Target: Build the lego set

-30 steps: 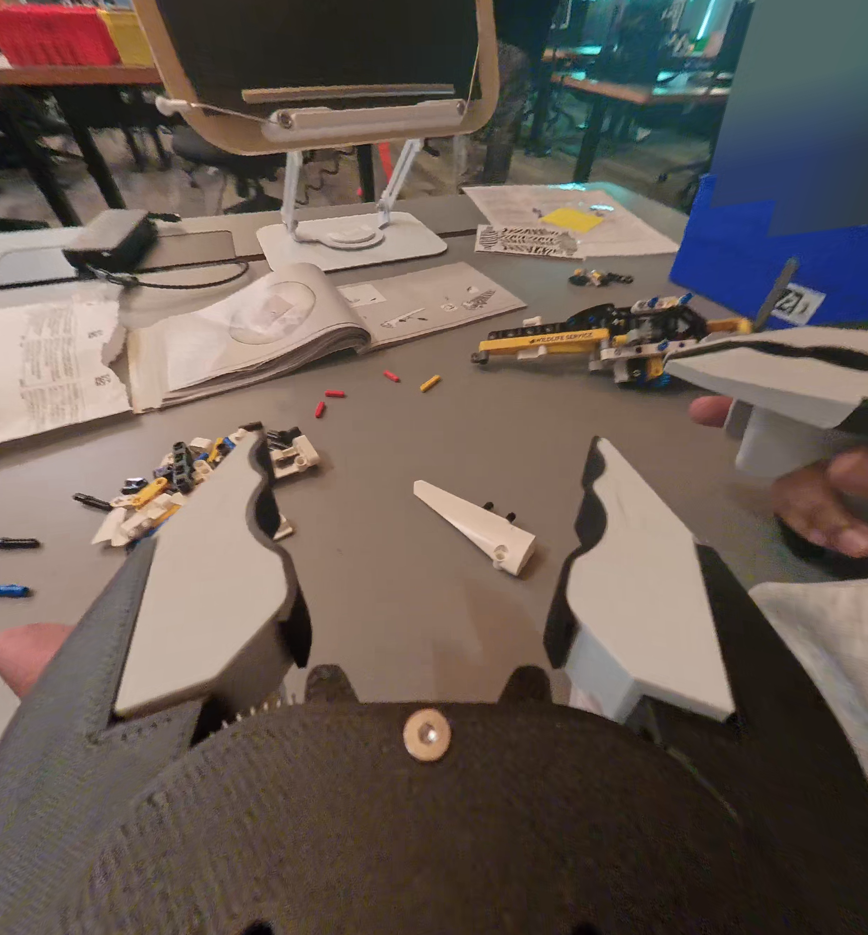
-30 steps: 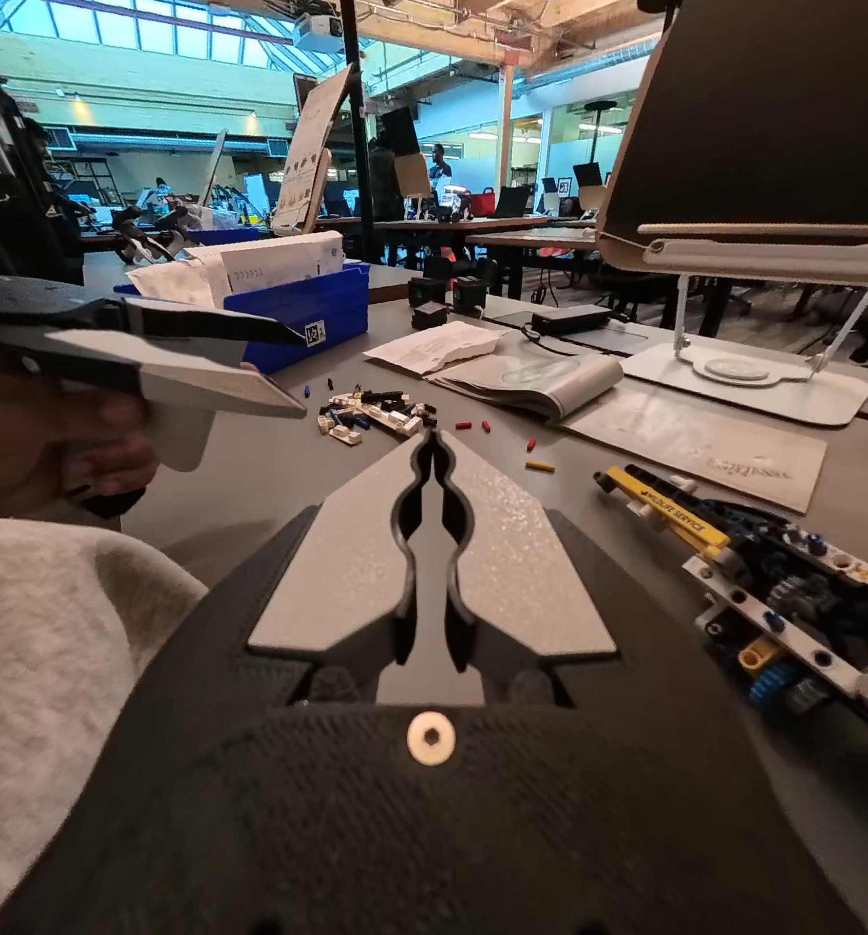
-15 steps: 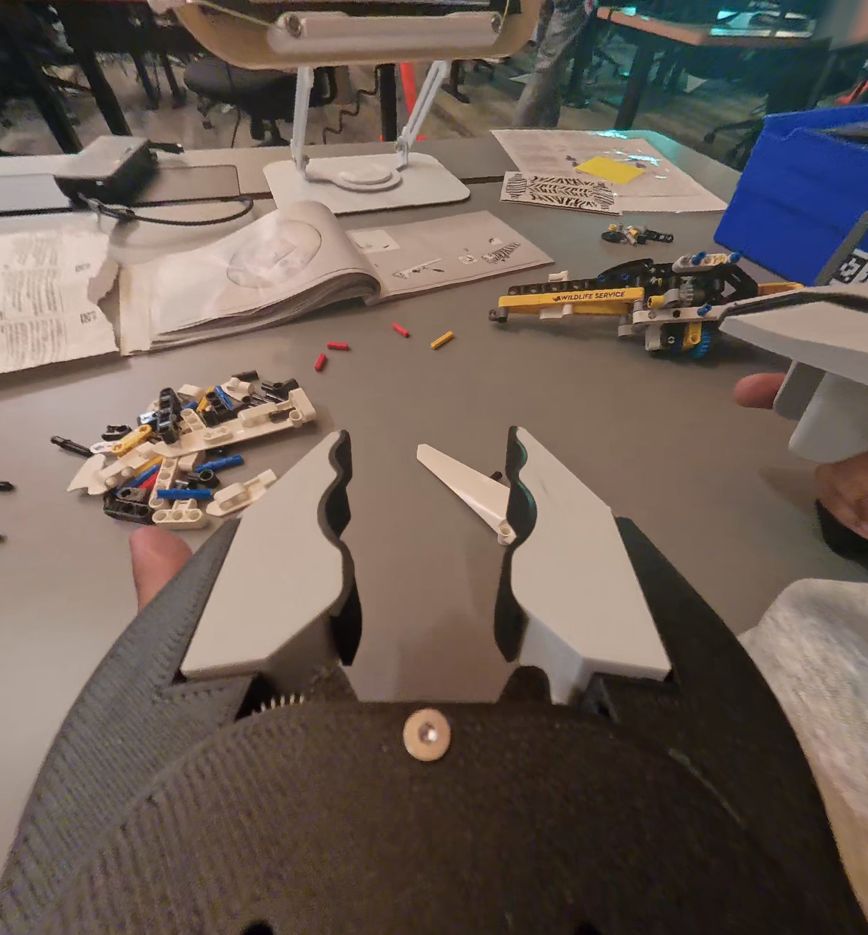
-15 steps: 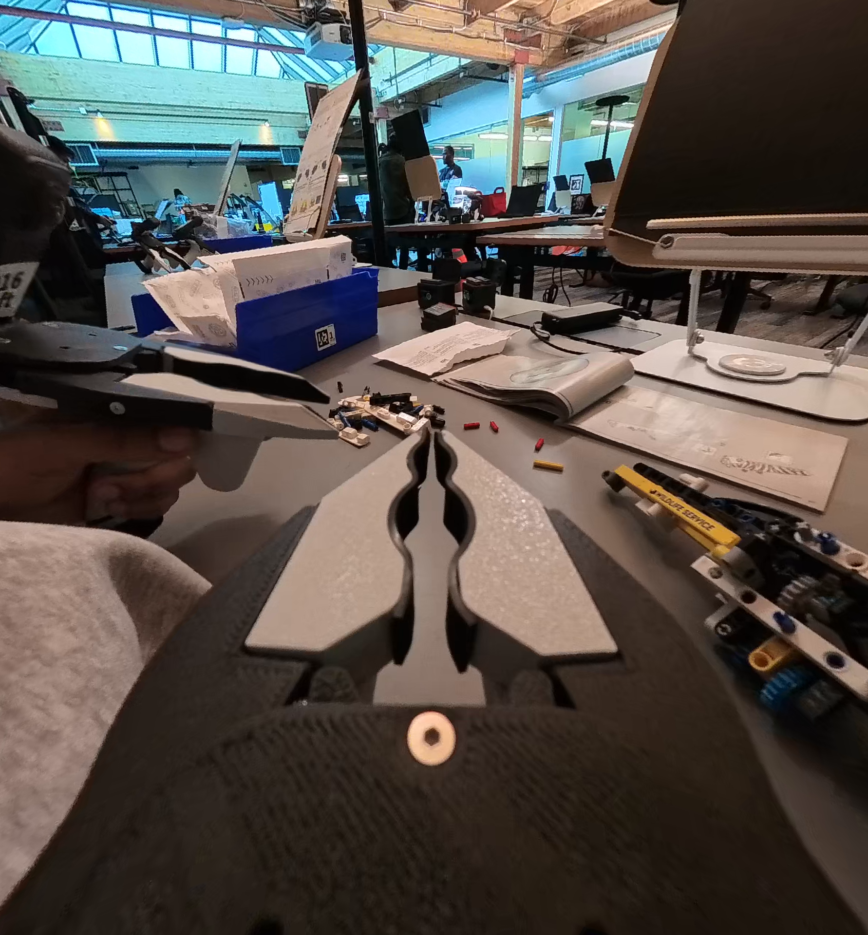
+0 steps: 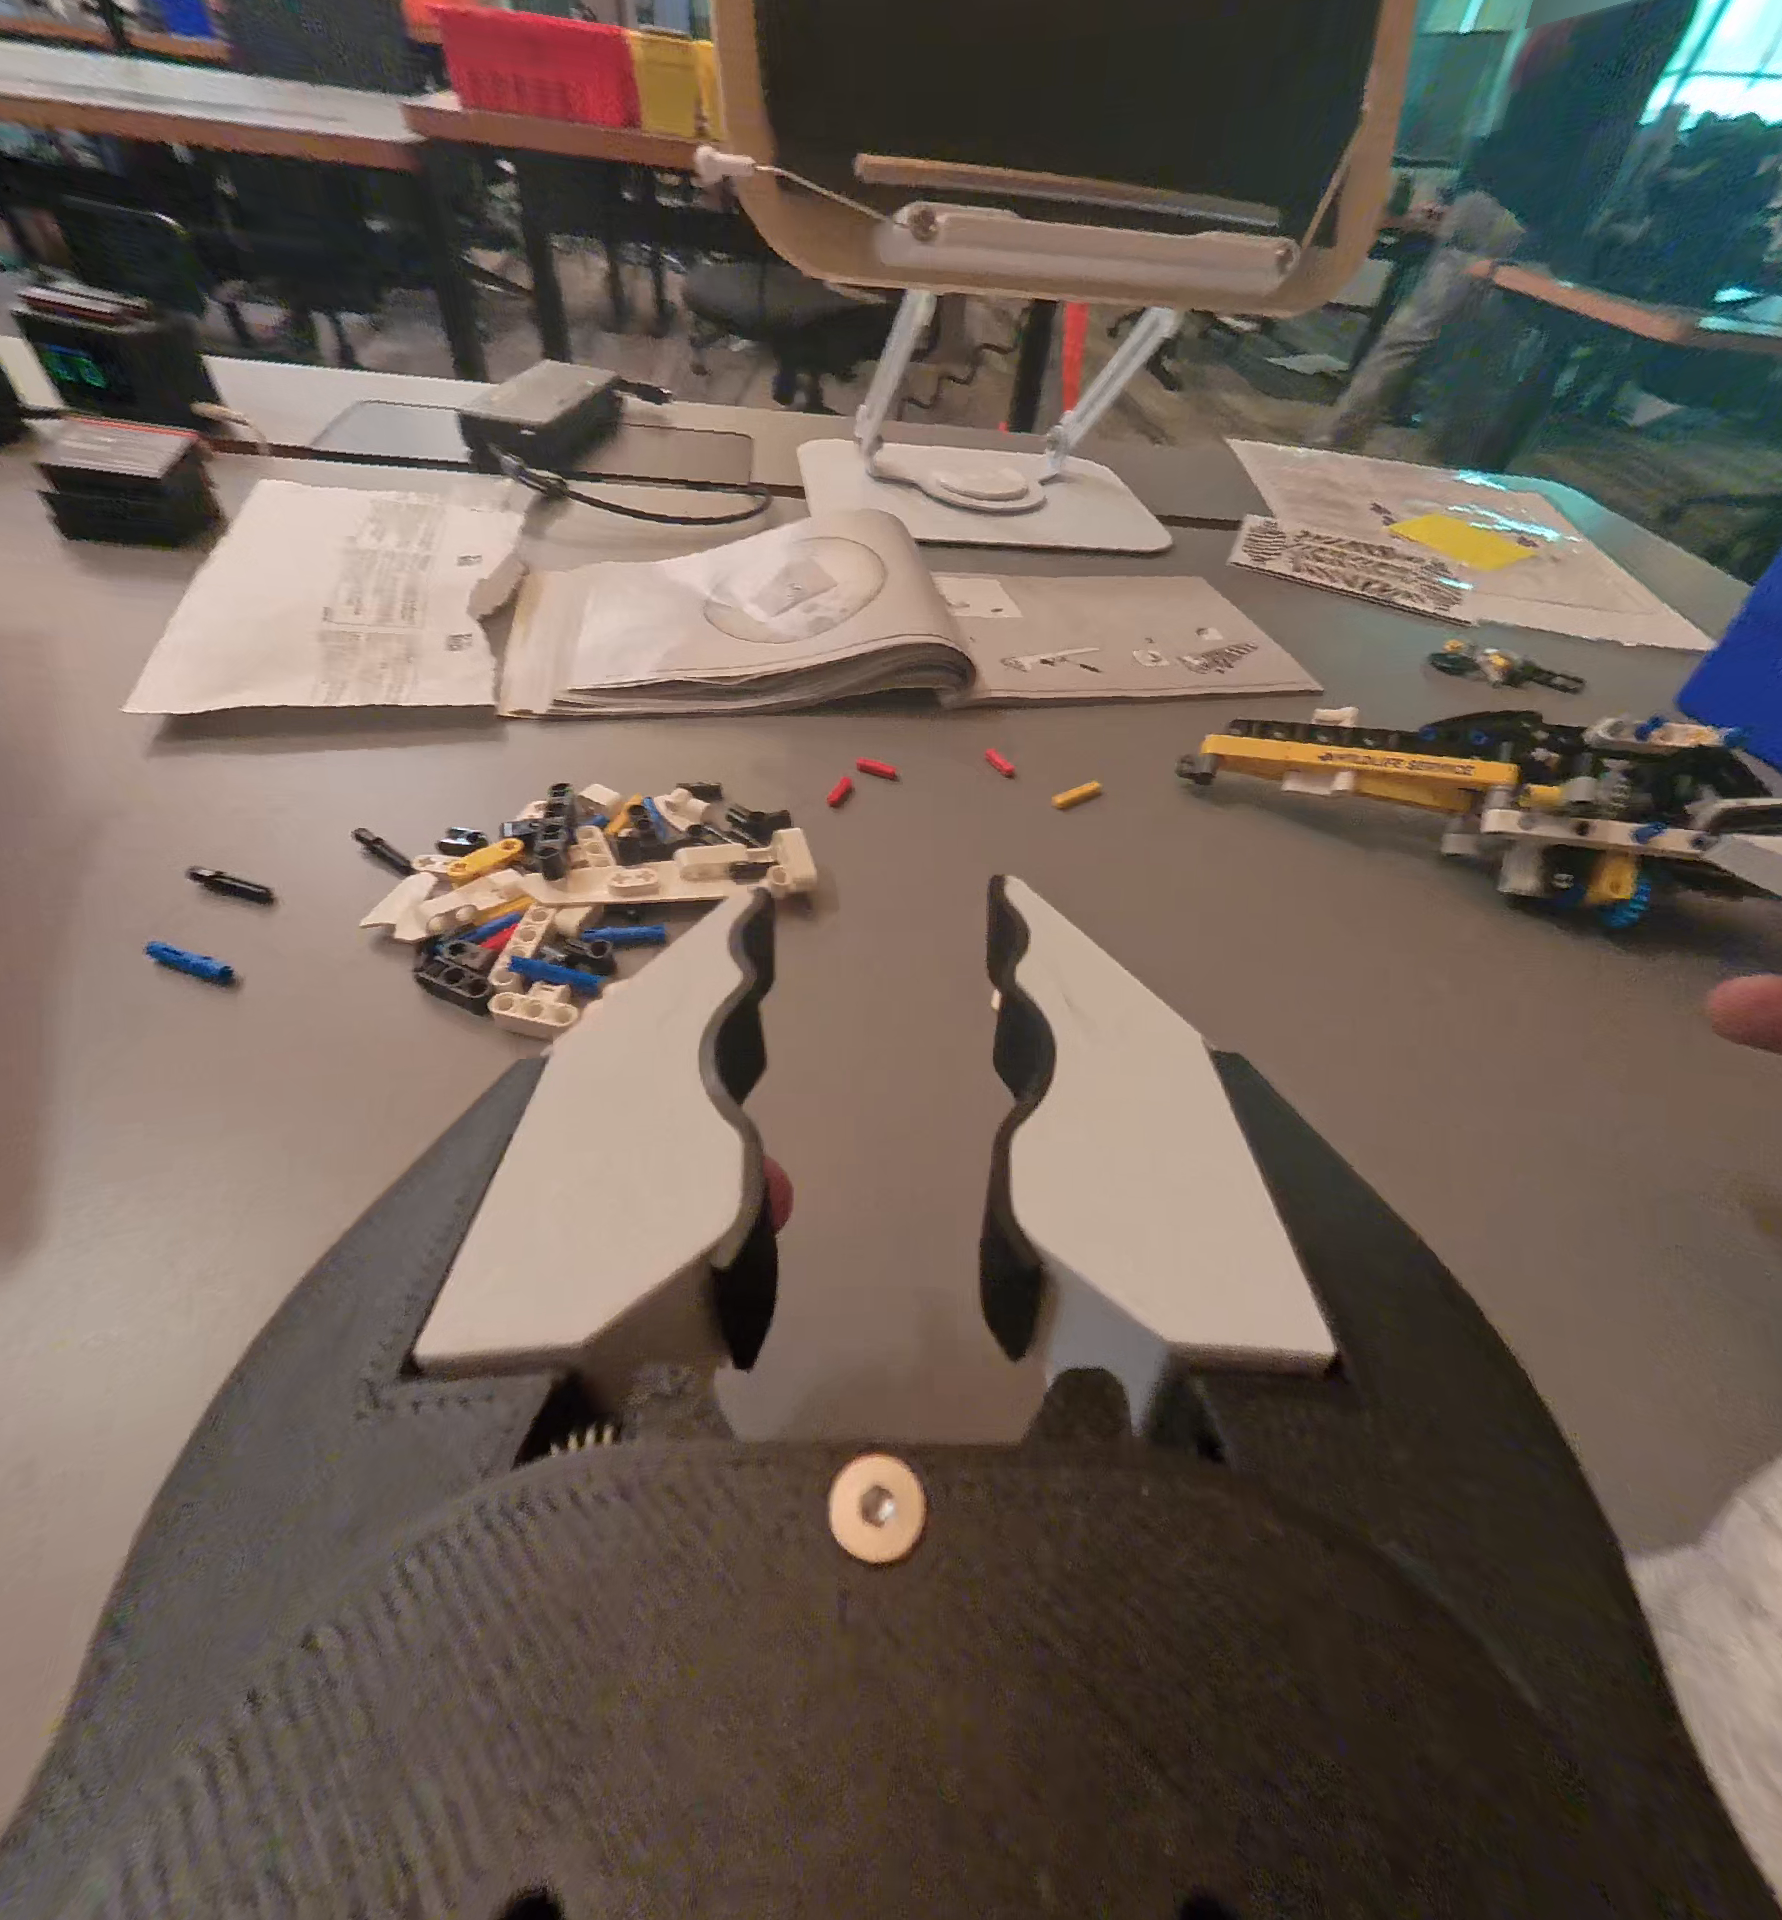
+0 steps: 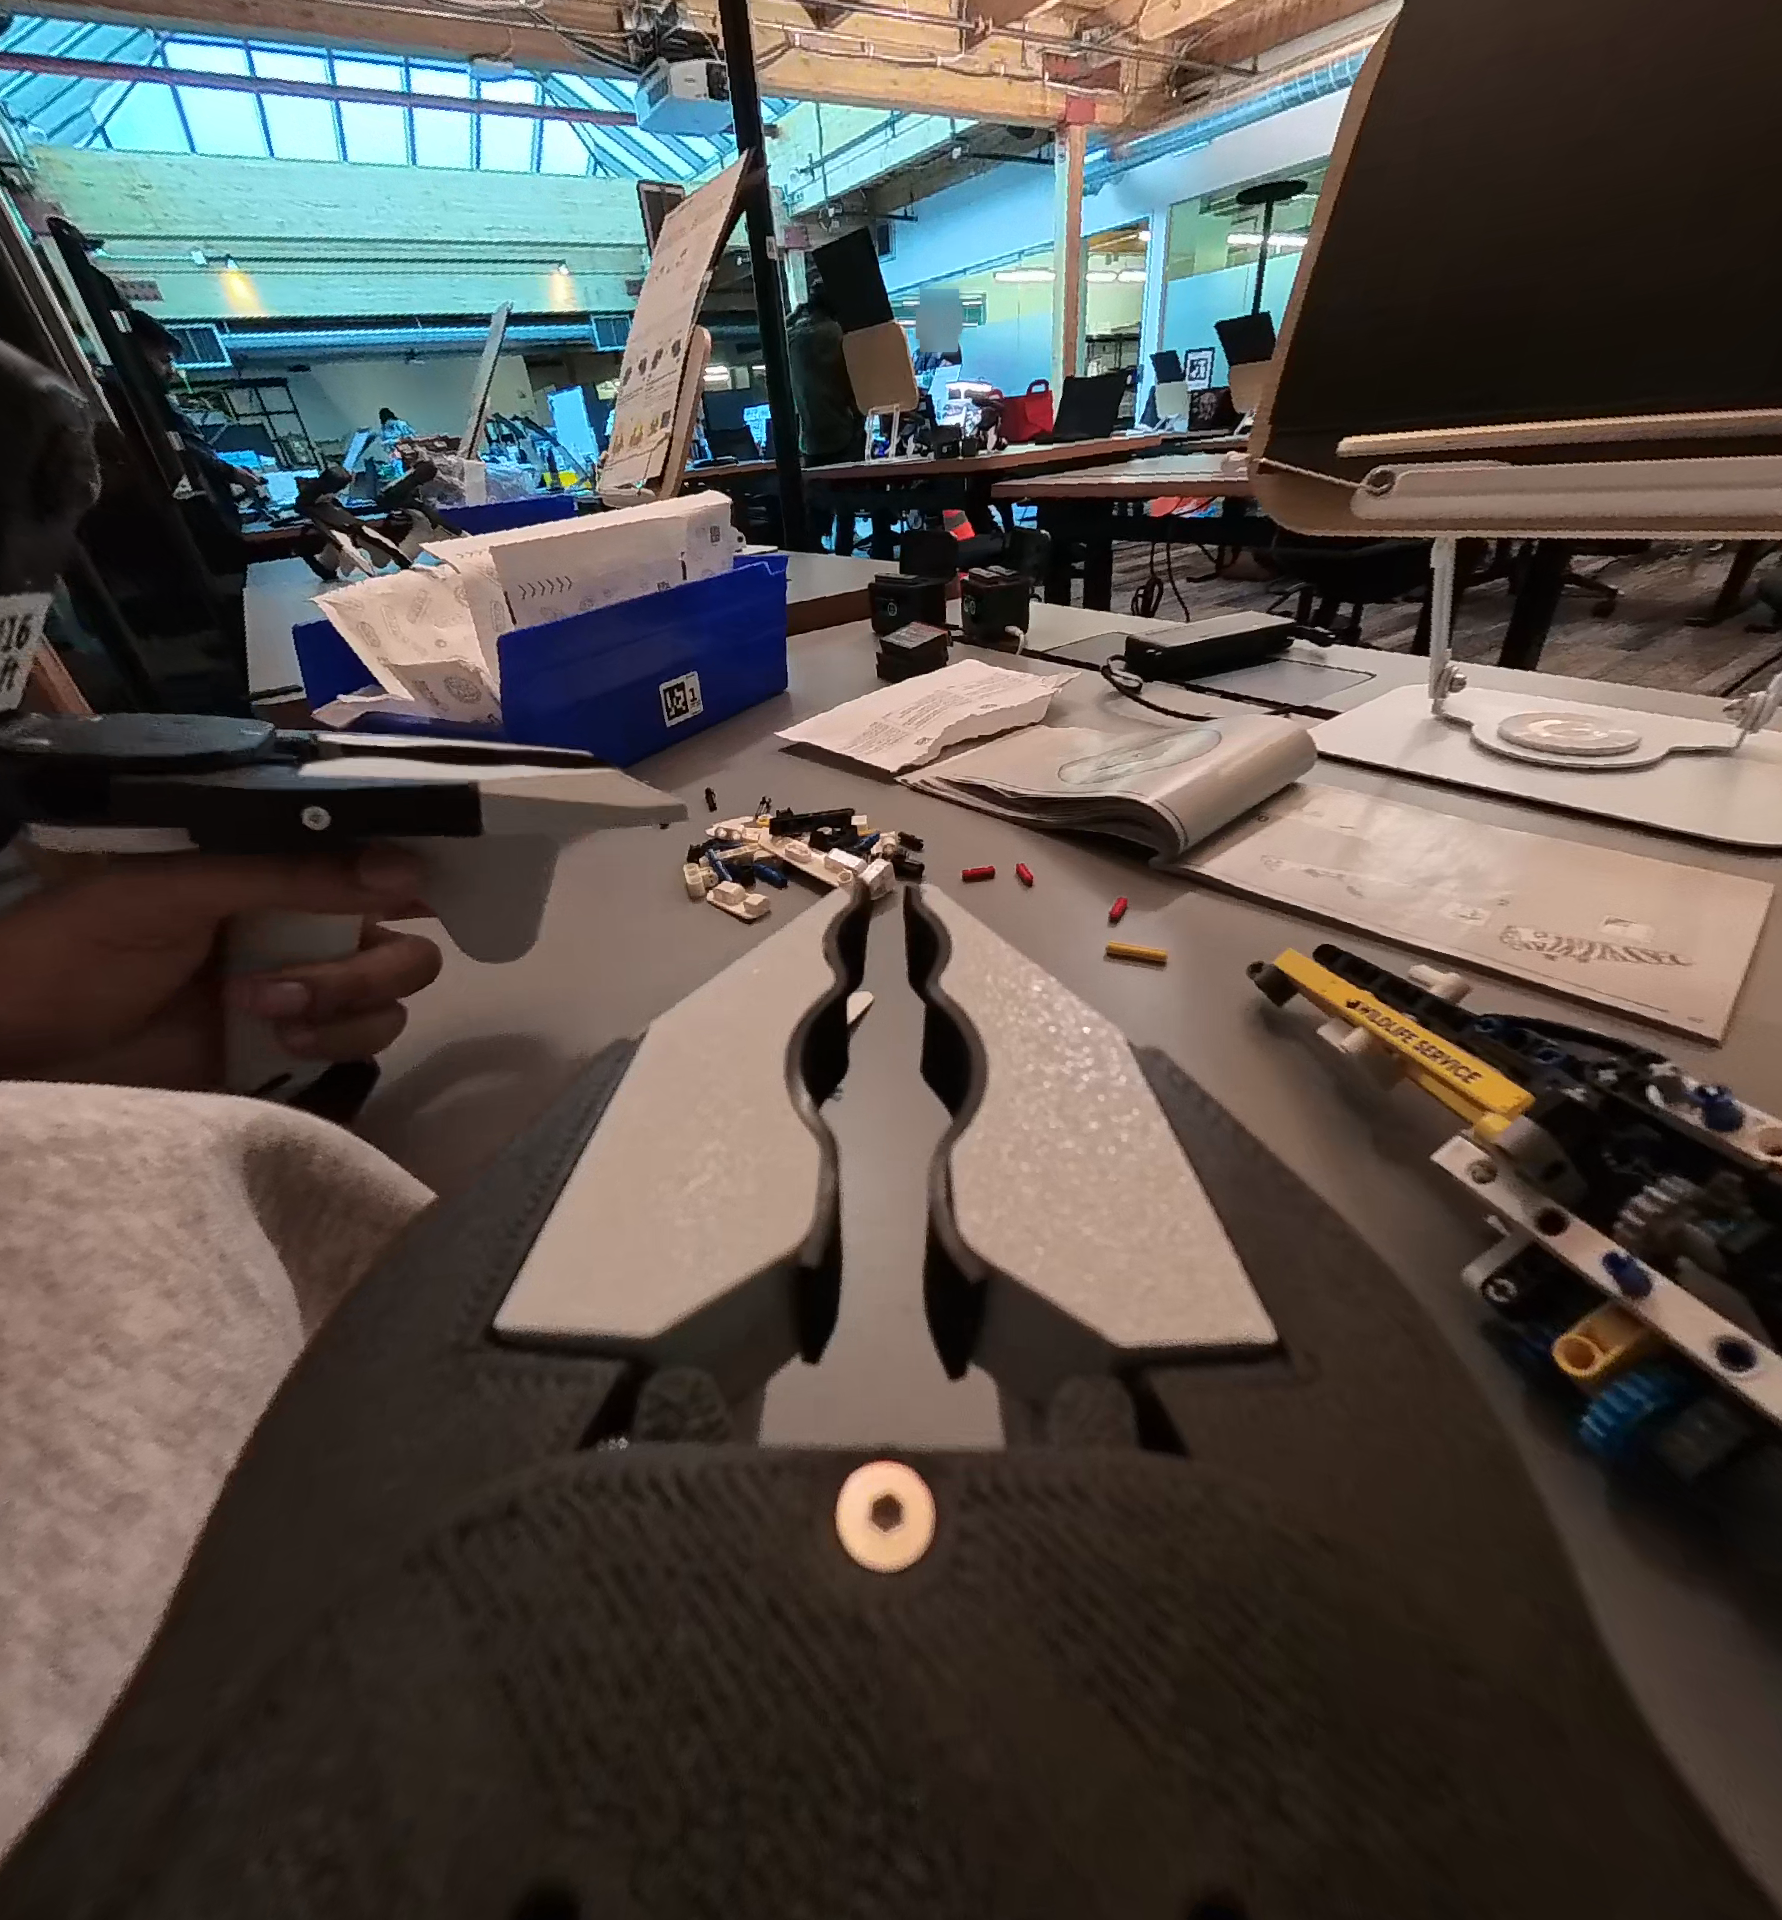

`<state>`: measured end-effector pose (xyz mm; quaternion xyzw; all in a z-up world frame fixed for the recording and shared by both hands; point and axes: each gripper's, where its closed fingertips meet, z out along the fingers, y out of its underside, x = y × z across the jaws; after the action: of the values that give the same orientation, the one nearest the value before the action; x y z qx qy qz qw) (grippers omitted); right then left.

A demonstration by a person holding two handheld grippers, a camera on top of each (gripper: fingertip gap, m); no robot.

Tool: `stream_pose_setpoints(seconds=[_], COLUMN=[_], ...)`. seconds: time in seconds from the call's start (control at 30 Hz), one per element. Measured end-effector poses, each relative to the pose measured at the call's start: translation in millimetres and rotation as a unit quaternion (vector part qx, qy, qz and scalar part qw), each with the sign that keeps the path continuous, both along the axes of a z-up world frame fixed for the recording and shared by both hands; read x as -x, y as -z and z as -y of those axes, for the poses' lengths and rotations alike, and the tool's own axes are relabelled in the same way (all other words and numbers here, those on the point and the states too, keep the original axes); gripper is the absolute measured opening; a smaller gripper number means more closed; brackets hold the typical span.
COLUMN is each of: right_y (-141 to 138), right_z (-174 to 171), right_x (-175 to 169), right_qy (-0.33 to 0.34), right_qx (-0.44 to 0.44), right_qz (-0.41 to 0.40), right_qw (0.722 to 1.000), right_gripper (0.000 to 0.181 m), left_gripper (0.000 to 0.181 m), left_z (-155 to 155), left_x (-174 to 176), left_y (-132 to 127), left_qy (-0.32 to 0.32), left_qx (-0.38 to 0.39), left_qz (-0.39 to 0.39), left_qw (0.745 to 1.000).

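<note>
My left gripper (image 5: 882,896) is open and empty, low over the grey table (image 5: 1282,1039). A pile of loose white, black, blue and yellow lego pieces (image 5: 575,894) lies just left of its left finger. A white wedge piece is almost hidden behind its right finger; only a sliver (image 5: 996,1000) shows. The half-built yellow and black lego model (image 5: 1469,800) lies to the right. My right gripper (image 6: 884,899) is shut and empty, with the model (image 6: 1552,1143) on its right and the pile (image 6: 793,847) ahead. The left gripper (image 6: 554,805) shows at its left.
An open instruction booklet (image 5: 762,623) and a paper sheet (image 5: 326,603) lie behind the pile. Behind them stands a tablet stand (image 5: 980,499). A blue bin (image 6: 596,665) holds paper bags. Red and yellow pins (image 5: 866,774) and a blue pin (image 5: 191,961) lie loose.
My left gripper's jaws have narrowed from wide open. Its view has swung left and up, so the white wedge slid behind its right finger. The right gripper has barely moved.
</note>
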<state>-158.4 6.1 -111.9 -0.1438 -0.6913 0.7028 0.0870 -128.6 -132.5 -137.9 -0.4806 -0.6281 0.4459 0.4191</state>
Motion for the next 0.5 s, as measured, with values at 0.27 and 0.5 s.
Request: stream_pose_setpoints(seconds=[0.27, 0.5], right_y=[-0.7, -2.8], right_z=[-1.8, -4.3], right_x=[3.3, 5.0], right_qy=[-0.003, -0.006], right_qx=[0.012, 0.026], right_qz=[0.018, 0.028], right_qw=[1.000, 0.999], right_gripper=[0.007, 0.010], left_gripper=[0.069, 0.076], left_z=[-9.5, -9.0], left_x=[5.5, 7.4], left_y=[-1.4, 7.4], left_qy=[0.015, 0.022], left_qx=[0.053, 0.021], left_qz=[-0.009, 0.015], left_qw=[0.998, 0.999])
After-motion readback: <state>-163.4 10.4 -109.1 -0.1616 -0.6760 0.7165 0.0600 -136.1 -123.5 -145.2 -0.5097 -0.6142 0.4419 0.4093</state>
